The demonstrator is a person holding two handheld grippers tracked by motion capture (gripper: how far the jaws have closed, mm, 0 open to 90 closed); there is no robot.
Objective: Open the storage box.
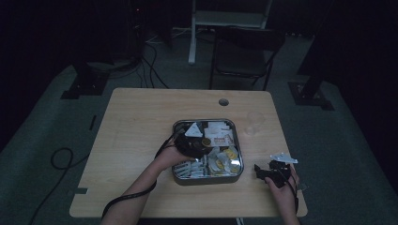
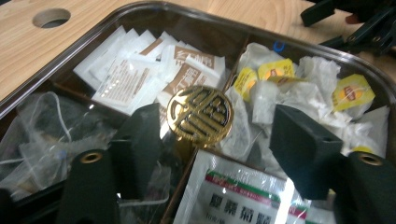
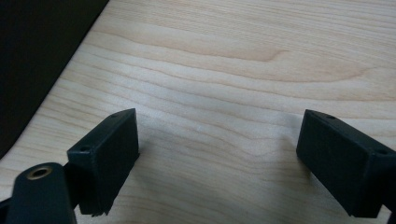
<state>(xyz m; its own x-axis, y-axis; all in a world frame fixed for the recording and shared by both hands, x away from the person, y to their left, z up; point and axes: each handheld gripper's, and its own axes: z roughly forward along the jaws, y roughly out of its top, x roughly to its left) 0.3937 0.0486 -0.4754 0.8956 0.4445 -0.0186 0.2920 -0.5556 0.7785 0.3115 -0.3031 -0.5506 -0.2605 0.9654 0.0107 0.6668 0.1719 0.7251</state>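
A metal tray [image 1: 209, 180] with a clear lid sits at the middle of the wooden table. It holds white sachets [image 2: 135, 74], yellow-tagged tea bags [image 2: 350, 91] and printed packets [image 2: 233, 196] in compartments. A round gold knob [image 2: 200, 114] stands on the lid's centre. My left gripper [image 1: 192, 143] reaches over the tray from the left. In the left gripper view, the left gripper [image 2: 217, 123] has its jaws on either side of the knob, with a gap showing on the right side. My right gripper [image 1: 260, 171] rests open on bare wood right of the tray, nothing between its fingers [image 3: 109, 154].
A clear plastic cup [image 1: 254, 123] stands right of the tray's far corner. A cable hole [image 1: 223, 101] lies in the table behind the tray. A dark chair [image 1: 244, 51] and floor cables are beyond the table. The table's right edge is close to my right hand.
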